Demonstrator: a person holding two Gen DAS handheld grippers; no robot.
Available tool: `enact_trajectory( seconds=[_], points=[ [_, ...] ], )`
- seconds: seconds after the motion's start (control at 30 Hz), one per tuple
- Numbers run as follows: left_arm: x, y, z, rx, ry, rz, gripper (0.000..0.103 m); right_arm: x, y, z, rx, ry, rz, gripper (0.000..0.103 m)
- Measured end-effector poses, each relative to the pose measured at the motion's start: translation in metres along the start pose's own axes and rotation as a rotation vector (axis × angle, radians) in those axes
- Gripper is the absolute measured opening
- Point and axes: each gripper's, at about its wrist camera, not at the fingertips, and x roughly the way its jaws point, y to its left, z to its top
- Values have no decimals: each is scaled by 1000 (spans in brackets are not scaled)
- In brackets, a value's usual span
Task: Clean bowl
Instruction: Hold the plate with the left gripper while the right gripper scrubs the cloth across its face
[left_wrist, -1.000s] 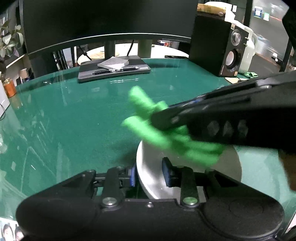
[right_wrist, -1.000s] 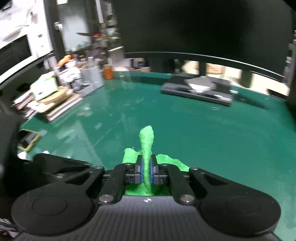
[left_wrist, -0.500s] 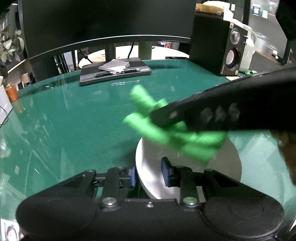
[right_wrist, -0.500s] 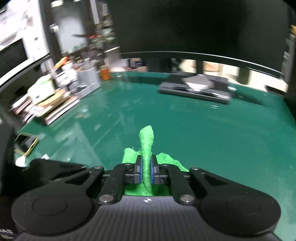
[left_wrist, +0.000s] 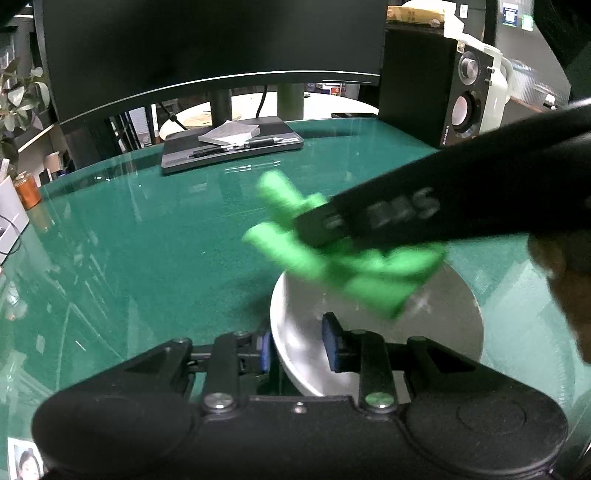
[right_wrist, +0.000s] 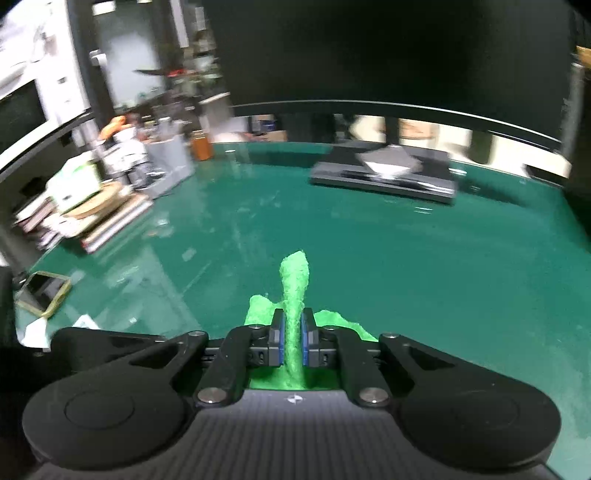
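Note:
A metal bowl sits on the green table at lower right of the left wrist view. My left gripper is shut on the bowl's near rim, one finger outside and one inside. My right gripper is shut on a bright green cloth. In the left wrist view the right gripper's black body reaches in from the right and holds the green cloth over the bowl's far side, blurred by motion. The bowl does not show in the right wrist view.
A dark monitor stands at the table's back, with a grey tray of paper and pens below it. A black speaker stands at back right. Books, boxes and a phone lie along the table's left.
The right gripper with the cloth has shifted slightly up and to the right over the bowl. Its view has swung a little. The left gripper keeps holding the bowl's rim.

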Motion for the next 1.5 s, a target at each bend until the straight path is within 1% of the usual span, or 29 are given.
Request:
enact_trajectory(
  seconds=[0.07, 0.13, 0.23, 0.3, 0.33, 0.43, 0.6, 0.67, 0.73, 0.87, 0.97, 1.17, 1.3, 1.5],
  points=[
    [0, -1, 0, 2, -1, -1, 28, -5, -5, -3, 12, 4, -12, 8],
    [0, -1, 0, 5, -1, -1, 28, -4, -3, -3, 3, 6, -18, 8],
    [0, -1, 0, 8, -1, -1, 29, 3, 6, 0, -7, 10, 10, 8],
    [1, -1, 0, 10, -1, 0, 29, 10, 16, 3, -31, 16, 38, 8],
    [1, 0, 1, 10, -1, -1, 29, 12, 20, 3, -50, 19, 39, 8],
    [1, 0, 1, 11, -2, 0, 30, 10, 18, 3, -52, 13, 21, 8],
    [1, -1, 1, 9, -6, 0, 30, 0, -6, 1, 26, 10, -30, 8],
    [2, -1, 1, 9, -7, 0, 31, -3, -11, 0, 32, 14, -43, 8],
    [2, -1, 1, 12, -8, 0, 31, -1, -9, 1, 27, 18, -42, 8],
    [2, -1, 1, 14, -9, 3, 31, 14, 6, 8, -10, 31, -10, 8],
    [3, 1, 2, 12, -9, 5, 31, 17, 13, 9, -39, 32, -7, 8],
    [6, 1, 4, 18, -12, 3, 32, 1, -6, 3, 15, 20, -43, 8],
    [8, 1, 5, 14, -17, 17, 33, 1, -6, 3, 17, 24, -50, 8],
    [7, 2, 5, 11, -23, 54, 33, 20, 8, 15, -8, 32, -18, 8]
  ],
)
